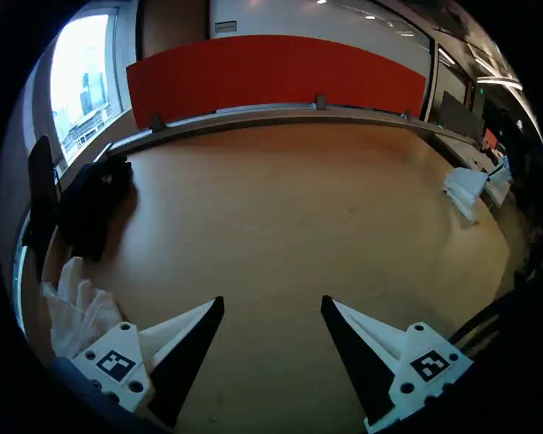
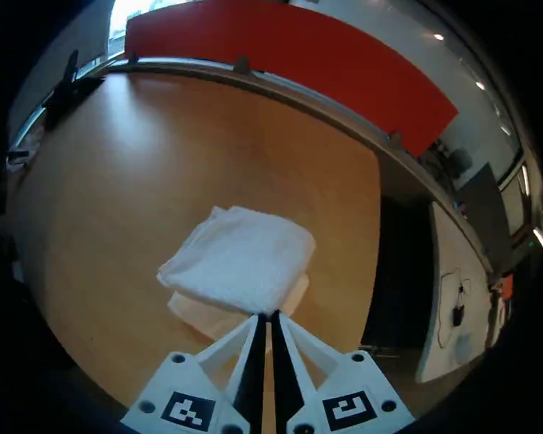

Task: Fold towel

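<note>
While the left gripper [image 1: 271,299] hovers spread wide above the wooden table [image 1: 286,202], the right gripper [image 2: 267,315] appears to pinch the near edge of the white towel [image 2: 239,264] lying folded there, suggesting a last fold, with a gentle release needed next

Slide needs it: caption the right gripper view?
Shut right gripper at the edge of a folded towel on the table.

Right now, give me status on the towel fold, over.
Left gripper open, above table. Right gripper shut at edge of folded towel. Dark bundle well aside.
</note>
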{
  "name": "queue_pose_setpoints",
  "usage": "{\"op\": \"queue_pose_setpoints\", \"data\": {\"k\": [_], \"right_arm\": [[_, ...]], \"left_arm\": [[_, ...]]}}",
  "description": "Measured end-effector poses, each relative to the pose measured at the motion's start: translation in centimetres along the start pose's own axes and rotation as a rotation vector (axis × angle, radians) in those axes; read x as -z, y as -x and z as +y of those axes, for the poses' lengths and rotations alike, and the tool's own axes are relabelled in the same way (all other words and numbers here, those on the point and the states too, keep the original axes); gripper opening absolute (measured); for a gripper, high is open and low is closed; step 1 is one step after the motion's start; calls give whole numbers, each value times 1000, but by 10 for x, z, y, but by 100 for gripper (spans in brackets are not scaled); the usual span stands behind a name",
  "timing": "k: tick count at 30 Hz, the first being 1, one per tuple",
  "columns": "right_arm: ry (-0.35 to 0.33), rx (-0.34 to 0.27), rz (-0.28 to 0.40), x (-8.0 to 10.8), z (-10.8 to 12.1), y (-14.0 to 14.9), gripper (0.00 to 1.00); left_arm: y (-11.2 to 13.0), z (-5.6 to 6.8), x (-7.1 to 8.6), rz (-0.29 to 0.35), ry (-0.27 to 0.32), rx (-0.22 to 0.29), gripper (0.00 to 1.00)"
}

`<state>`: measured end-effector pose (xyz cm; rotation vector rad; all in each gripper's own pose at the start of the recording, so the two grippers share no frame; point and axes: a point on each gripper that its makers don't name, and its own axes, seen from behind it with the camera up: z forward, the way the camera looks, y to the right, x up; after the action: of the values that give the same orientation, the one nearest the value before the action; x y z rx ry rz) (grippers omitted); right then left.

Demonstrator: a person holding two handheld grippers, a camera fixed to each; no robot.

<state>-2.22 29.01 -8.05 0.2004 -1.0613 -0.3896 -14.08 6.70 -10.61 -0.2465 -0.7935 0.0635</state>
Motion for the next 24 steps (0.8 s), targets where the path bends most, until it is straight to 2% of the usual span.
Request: {"op": "queue_pose_setpoints", "data": {"k": [12, 24], "right_arm": [[8, -59, -79, -18, -6, 44, 5], [28, -79, -117, -28, -10, 60, 5]], "left_arm": [[5, -5, 6, -2, -12, -1, 100], [8, -9, 11, -4, -18, 1, 100]]}}
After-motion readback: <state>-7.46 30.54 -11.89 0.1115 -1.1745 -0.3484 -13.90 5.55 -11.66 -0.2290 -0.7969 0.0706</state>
